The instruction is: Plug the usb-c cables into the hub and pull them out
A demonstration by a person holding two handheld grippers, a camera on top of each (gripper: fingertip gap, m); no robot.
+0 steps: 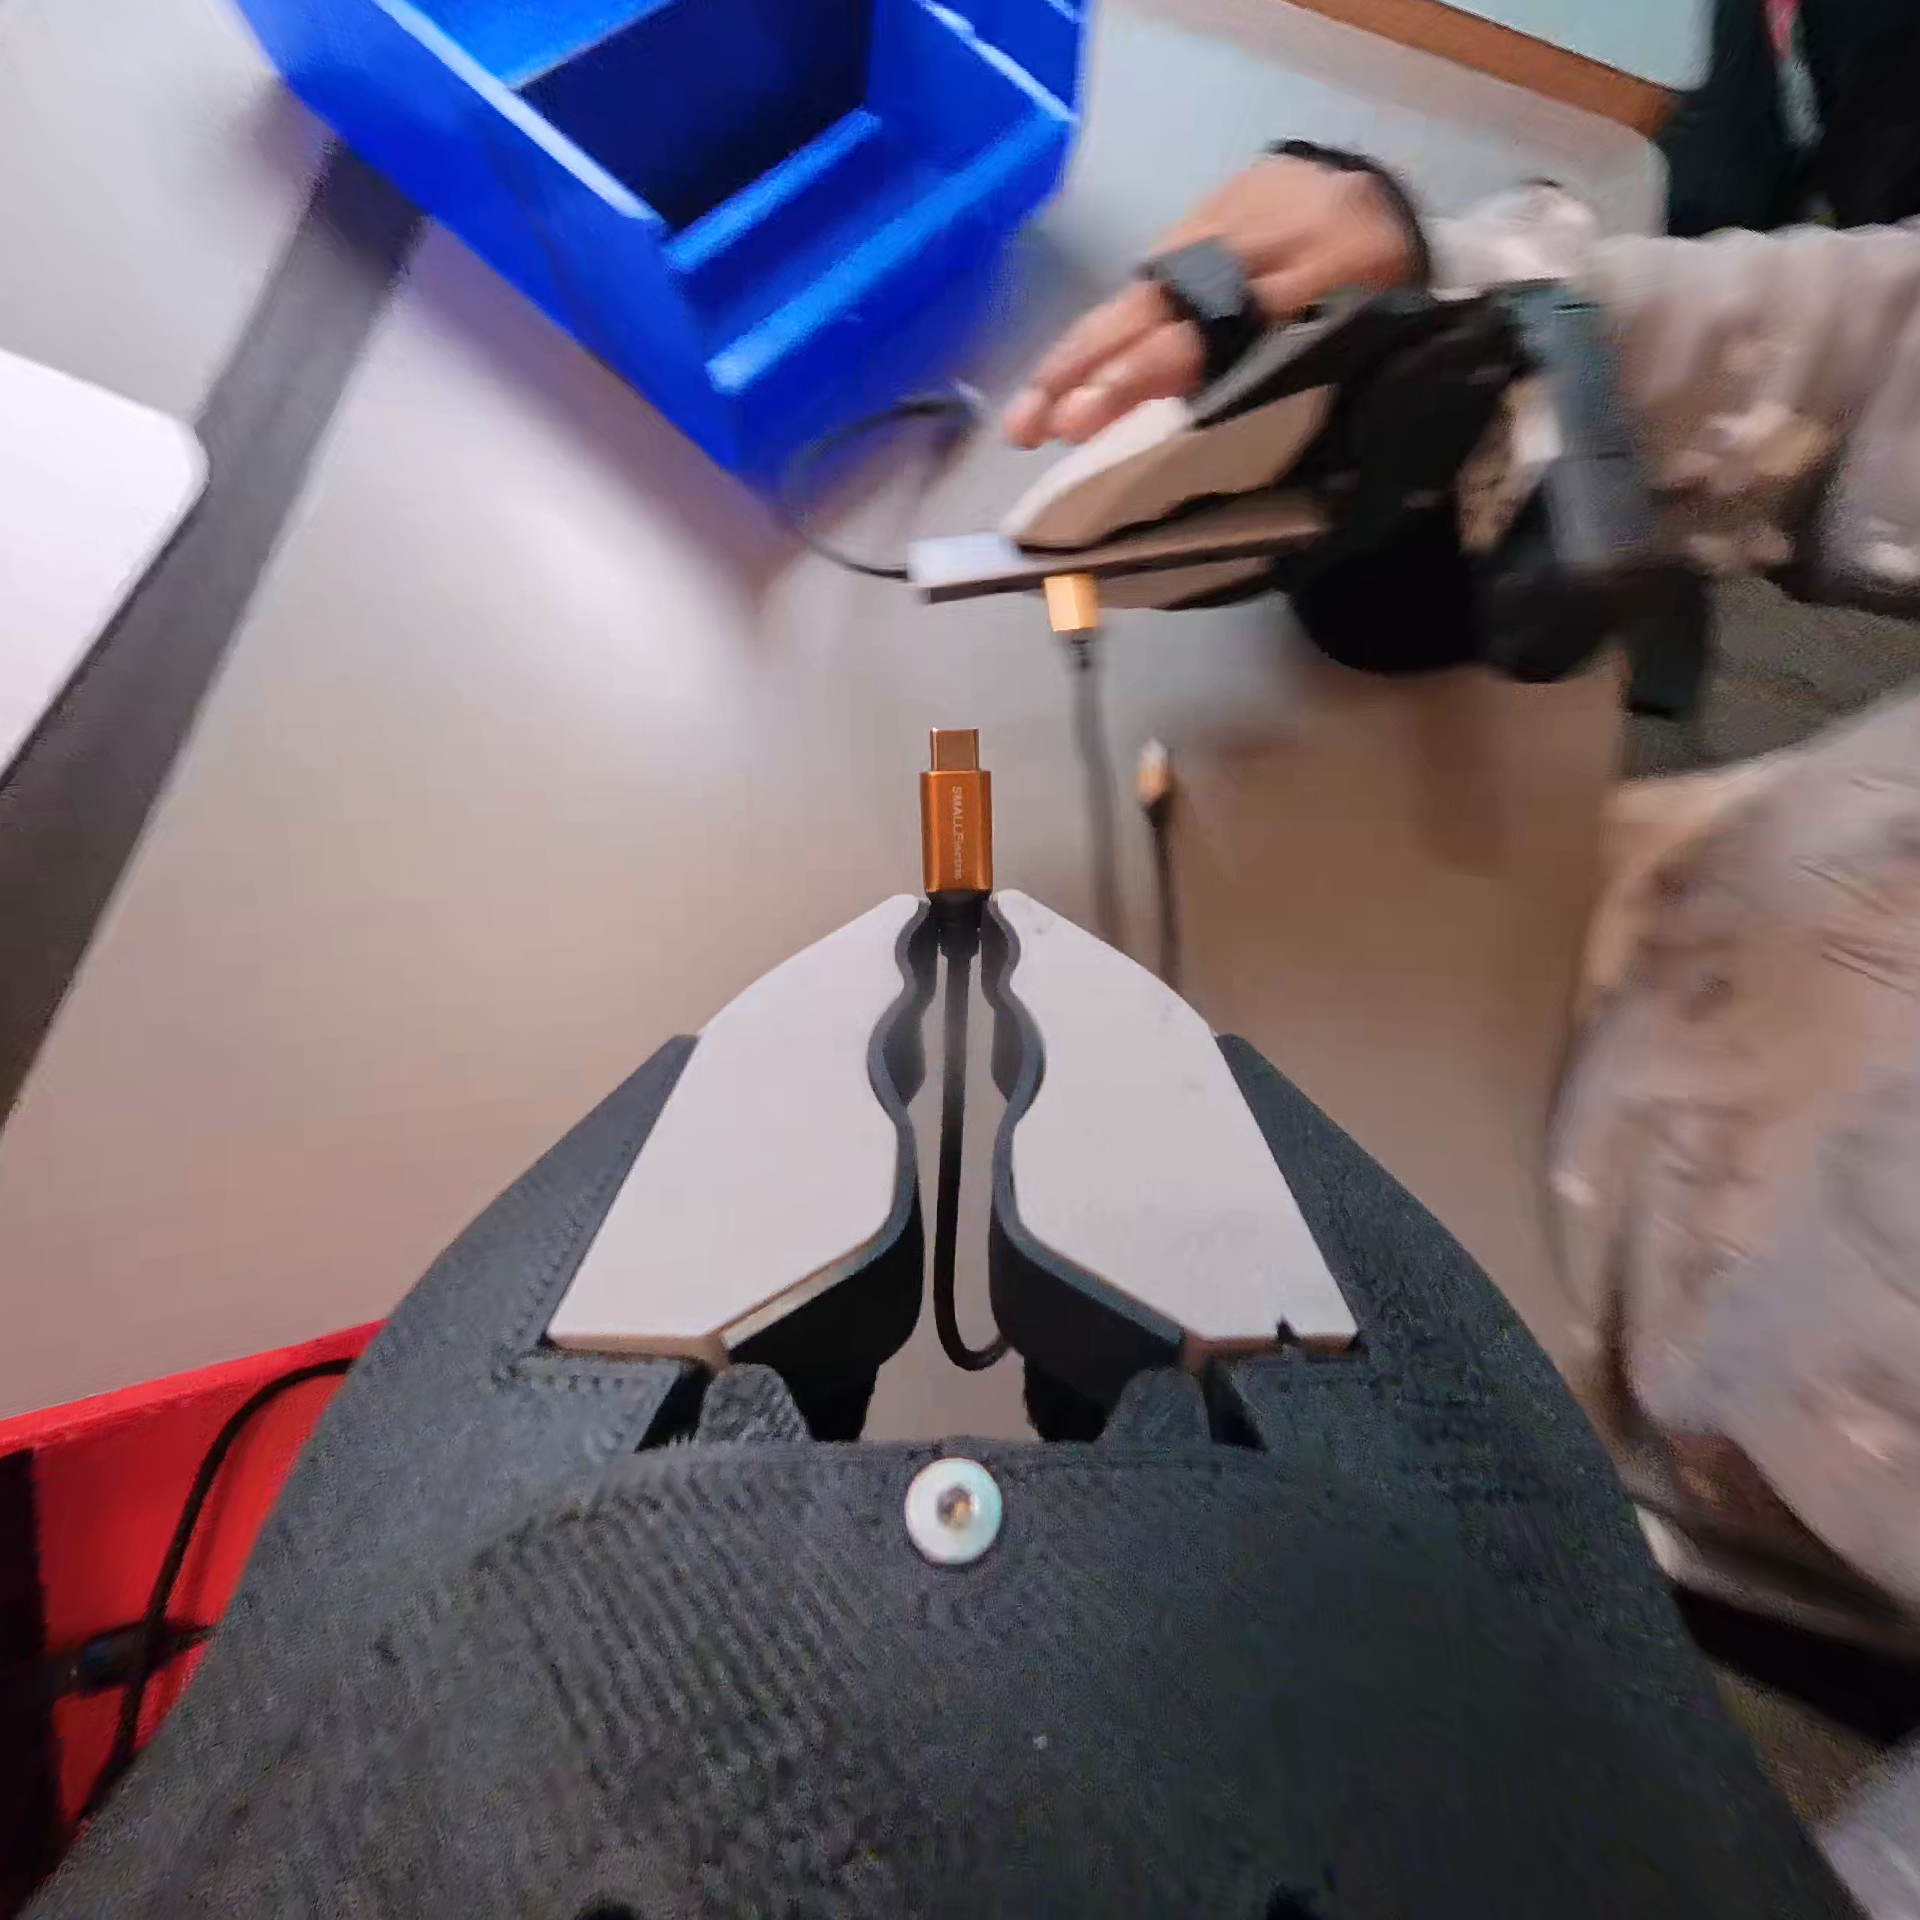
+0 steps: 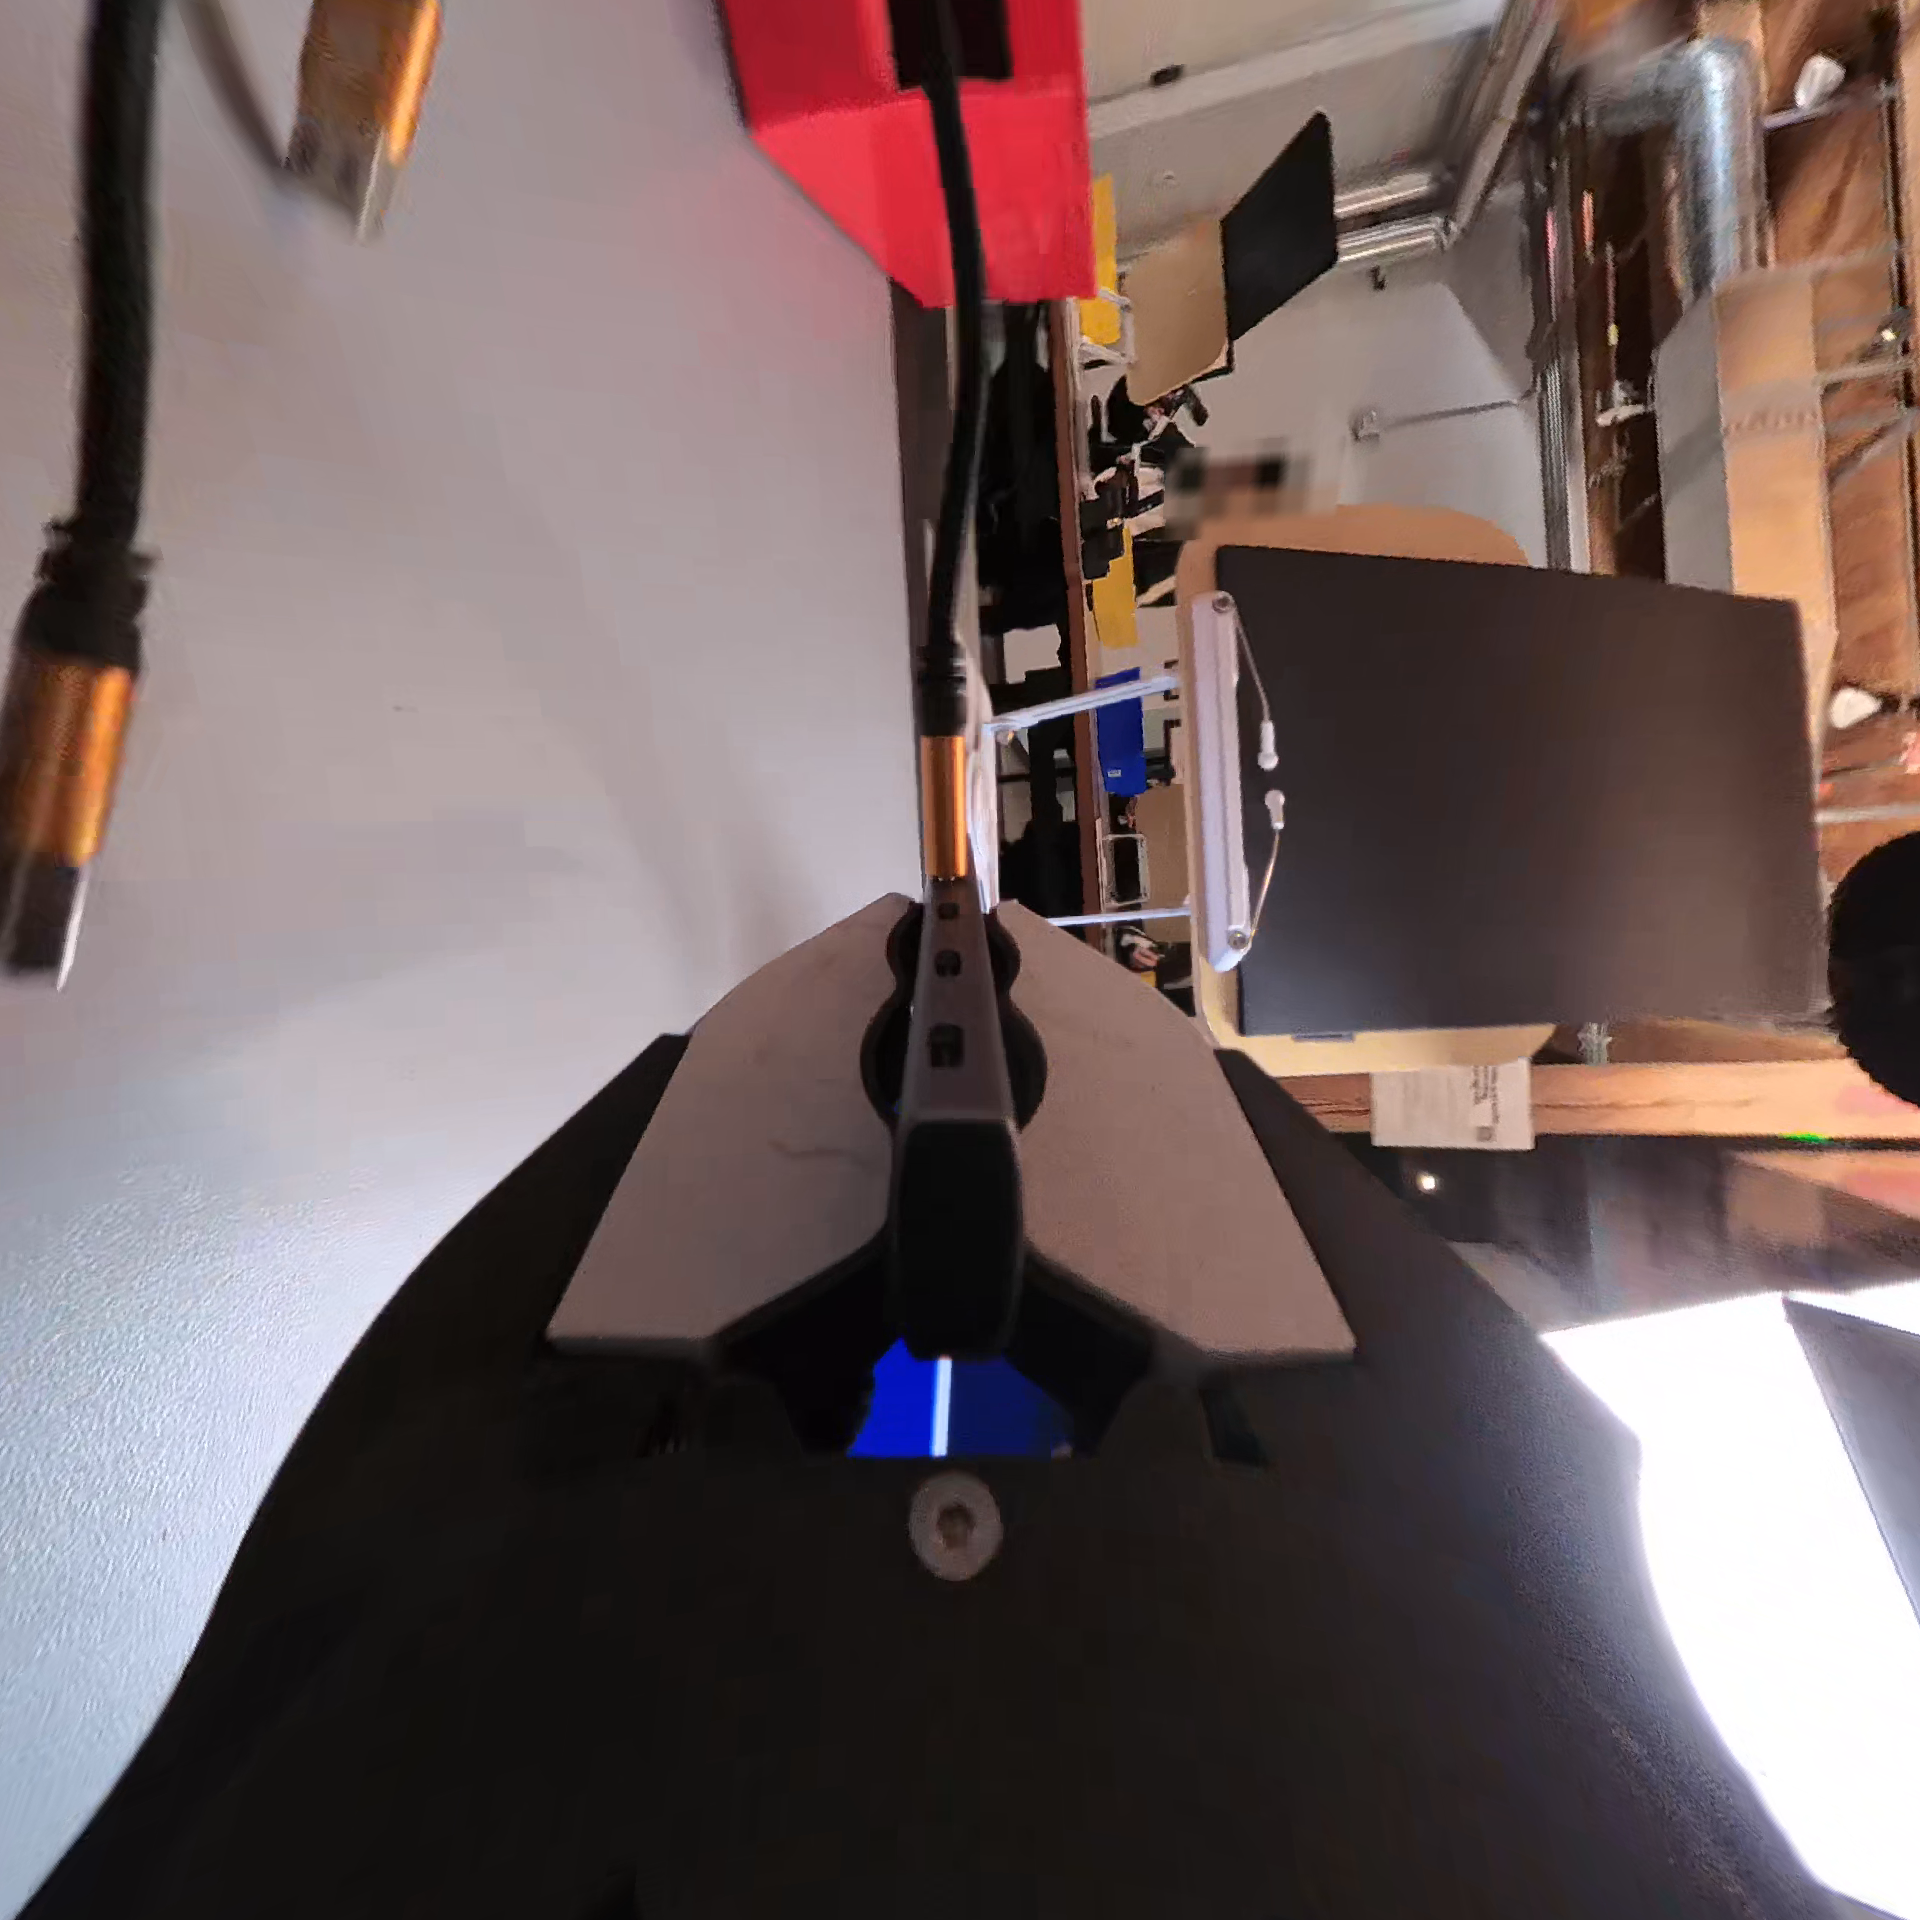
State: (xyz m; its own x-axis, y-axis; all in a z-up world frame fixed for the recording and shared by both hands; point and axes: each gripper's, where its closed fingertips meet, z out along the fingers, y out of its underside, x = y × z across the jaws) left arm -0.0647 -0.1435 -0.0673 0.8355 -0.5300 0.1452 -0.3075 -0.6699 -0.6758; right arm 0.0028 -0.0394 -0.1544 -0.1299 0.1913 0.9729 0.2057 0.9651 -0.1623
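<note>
Pale grey tabletop (image 1: 520, 831) stretches beneath both grippers, with a blue compartmented bin (image 1: 727, 208) at its far side and a red box (image 1: 94, 1538) at the near left edge, a black lead trailing into it. The left gripper (image 1: 956, 914) has its grey fingers (image 1: 790, 1122) pinched narrowly on the black cord just behind an orange-sleeved USB-C plug (image 1: 956, 831), whose metal tip points forward, clear of the table and well short of the hub (image 1: 997, 566). Farther off and blurred, the right gripper (image 1: 1195, 488), carried by a strapped hand (image 1: 1226, 301) in a light patterned sleeve (image 1: 1714, 343), holds that flat grey hub. One orange plug (image 1: 1070, 603) sits in the hub's near edge, its grey cable running back across the table; another loose plug (image 1: 1151, 779) lies just beside that cable. From the right wrist view, the right gripper (image 2: 951, 914) is clamped on the slim hub (image 2: 948, 1049), seen edge-on, with an orange connector (image 2: 945, 805) seated at its front end. Two more loose orange connectors (image 2: 62, 769) (image 2: 364, 114) lie on the table at left, blurred, and a cluttered workshop fills the background.
</note>
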